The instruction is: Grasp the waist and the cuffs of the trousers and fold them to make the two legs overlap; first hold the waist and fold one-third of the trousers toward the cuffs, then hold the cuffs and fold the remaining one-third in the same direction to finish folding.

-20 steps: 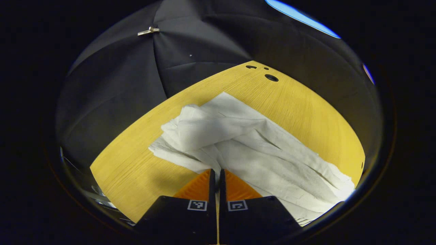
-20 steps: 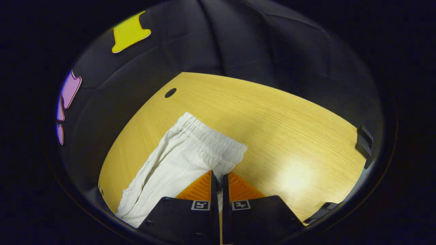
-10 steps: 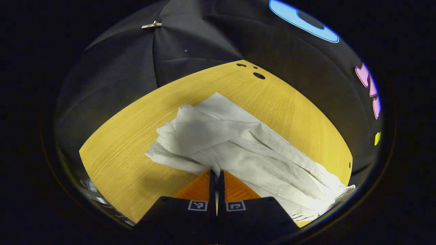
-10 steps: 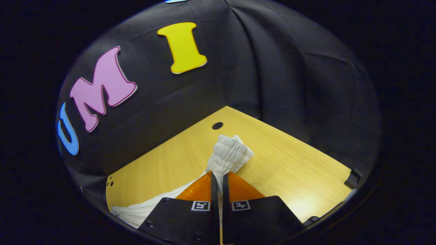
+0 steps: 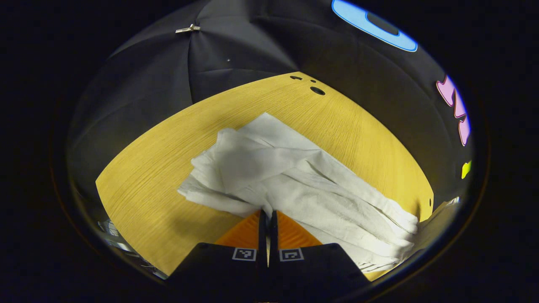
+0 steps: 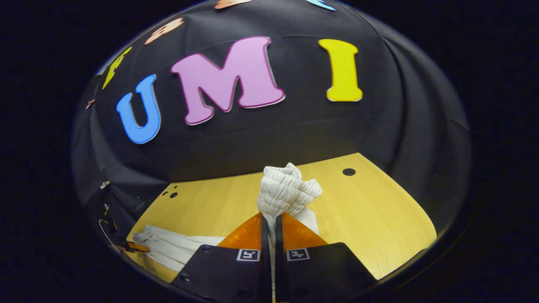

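In the left gripper view my left gripper point(image 5: 268, 215) sits at the bottom centre, its fingers pressed together on a pinch of the trousers point(image 5: 303, 185). The white cloth spreads from that pinch up to the middle of the frame and down to the lower right, lying in loose, creased layers on the table point(image 5: 147, 189). A flap is folded over itself left of centre, and the far end of the cloth reaches the table's right edge. Bare wood shows to the left of the cloth and above it. Three dark holes point(image 5: 316, 90) sit in the table near its far edge, above centre, well apart from the cloth. A small metal clip point(image 5: 187, 29) hangs on the booth wall at the upper left.

In the right gripper view my right gripper point(image 6: 271, 219) is at the bottom centre, narrowed on the waist point(image 6: 288, 191), which bunches into a gathered white knot standing up just above the fingertips, lifted off the table point(image 6: 379, 219). The knot hides the wood right behind it. More of the cloth trails low to the lower left, where the other gripper point(image 6: 126, 246) shows small at the frame's edge, touching that end. One hole point(image 6: 348, 171) lies right of the knot; a few smaller holes lie to its left.
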